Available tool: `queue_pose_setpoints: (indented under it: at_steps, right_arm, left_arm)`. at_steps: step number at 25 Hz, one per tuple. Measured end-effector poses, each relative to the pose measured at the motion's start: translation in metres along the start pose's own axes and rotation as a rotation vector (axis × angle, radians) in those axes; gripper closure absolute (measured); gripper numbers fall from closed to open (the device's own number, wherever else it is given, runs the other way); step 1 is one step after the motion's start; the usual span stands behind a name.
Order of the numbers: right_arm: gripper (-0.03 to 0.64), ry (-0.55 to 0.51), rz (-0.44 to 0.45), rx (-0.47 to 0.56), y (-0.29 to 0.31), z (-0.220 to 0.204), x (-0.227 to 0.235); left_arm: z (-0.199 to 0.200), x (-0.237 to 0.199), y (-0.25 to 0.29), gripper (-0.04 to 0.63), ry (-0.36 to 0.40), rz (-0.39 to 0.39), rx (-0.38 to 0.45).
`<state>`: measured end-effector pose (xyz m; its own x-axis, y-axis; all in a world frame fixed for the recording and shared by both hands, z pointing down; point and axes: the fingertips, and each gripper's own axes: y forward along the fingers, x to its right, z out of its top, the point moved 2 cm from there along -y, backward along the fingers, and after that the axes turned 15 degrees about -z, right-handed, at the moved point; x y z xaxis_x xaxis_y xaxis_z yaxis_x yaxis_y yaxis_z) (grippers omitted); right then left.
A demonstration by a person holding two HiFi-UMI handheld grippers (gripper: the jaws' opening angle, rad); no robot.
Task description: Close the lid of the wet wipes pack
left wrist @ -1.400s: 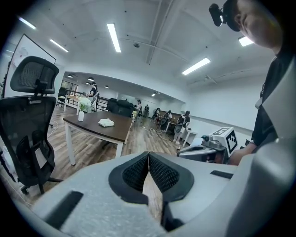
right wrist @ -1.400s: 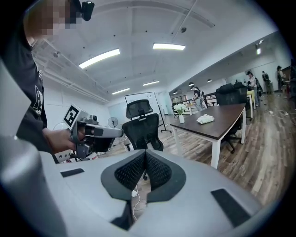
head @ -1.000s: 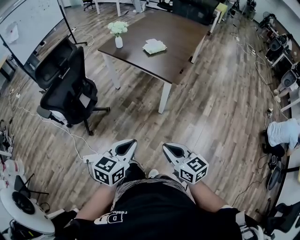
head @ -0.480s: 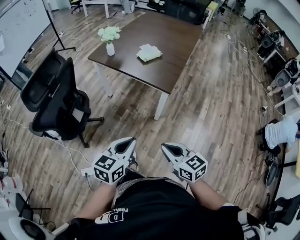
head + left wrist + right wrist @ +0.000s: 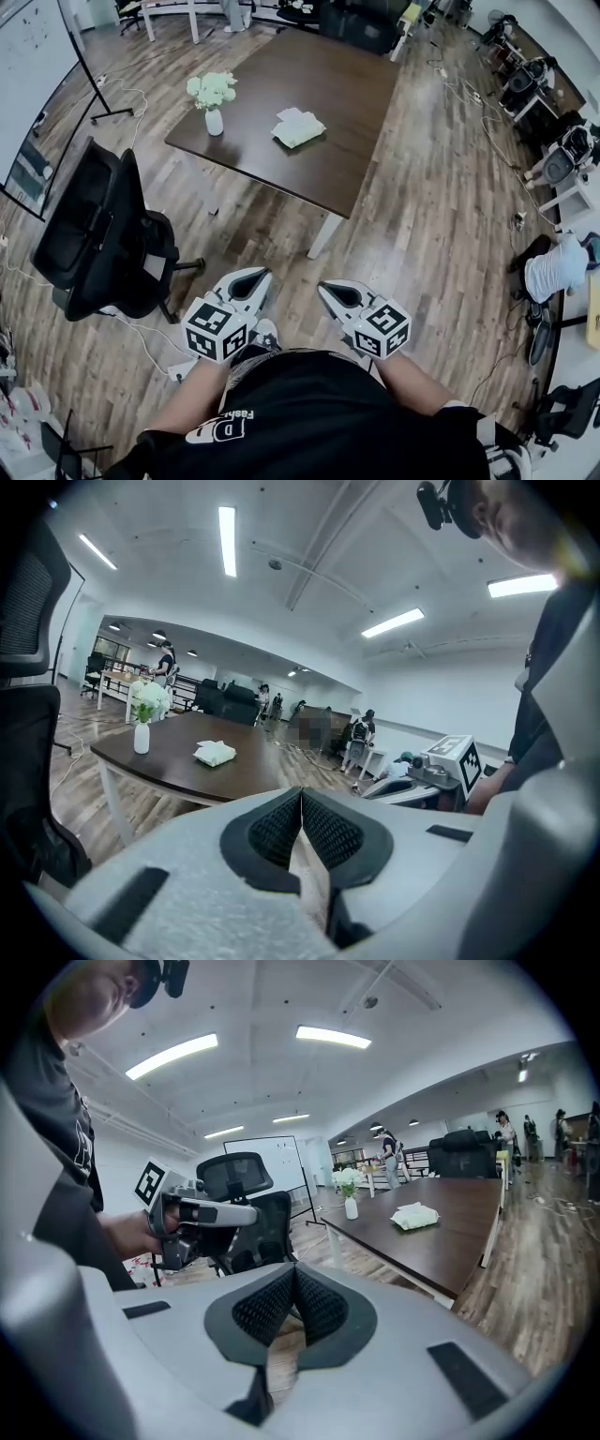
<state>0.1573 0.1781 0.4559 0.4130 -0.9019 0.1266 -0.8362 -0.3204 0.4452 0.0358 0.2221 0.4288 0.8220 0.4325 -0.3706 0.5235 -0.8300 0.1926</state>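
Fingers point(image 5: 275, 832), black and dimpled, pressed together; wipes pack point(image 5: 298, 128) white, rumpled.

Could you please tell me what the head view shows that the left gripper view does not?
Only the head view shows the marker cube on the left gripper. Only the left gripper view shows the ceiling lights, people standing at the far end, and that gripper's pads pressed together with nothing between. Both show the table, the vase of flowers, the wet wipes pack, the black chair and the right gripper.
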Motion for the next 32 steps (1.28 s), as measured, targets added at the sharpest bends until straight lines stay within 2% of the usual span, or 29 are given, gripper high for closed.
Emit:
queue_pose_setpoints:
  at_steps: [6, 11, 18, 26, 32]
  right_arm:
    - [0.612, 0.009, -0.016, -0.003, 0.05, 0.018, -0.003]
    - [0.612, 0.027, -0.039, -0.001, 0.082, 0.031, 0.001]
    - [0.612, 0.05, -0.062, -0.02, 0.105, 0.04, 0.011]
    - [0.612, 0.089, -0.094, 0.007, 0.132, 0.056, 0.045]
    - [0.612, 0.104, -0.091, 0.04, 0.166, 0.082, 0.083]
  left_arm:
    - [0.028, -0.061, -0.008, 0.575, 0.012, -0.002, 0.011]
    - [0.039, -0.091, -0.007, 0.575, 0.018, -0.029, -0.003]
    - [0.037, -0.118, -0.002, 0.575, -0.024, -0.042, -0.022]
    - [0.038, -0.149, 0.017, 0.575, -0.043, -0.039, -0.047]
    - [0.054, -0.182, 0.042, 0.575, -0.049, -0.014, -0.052]
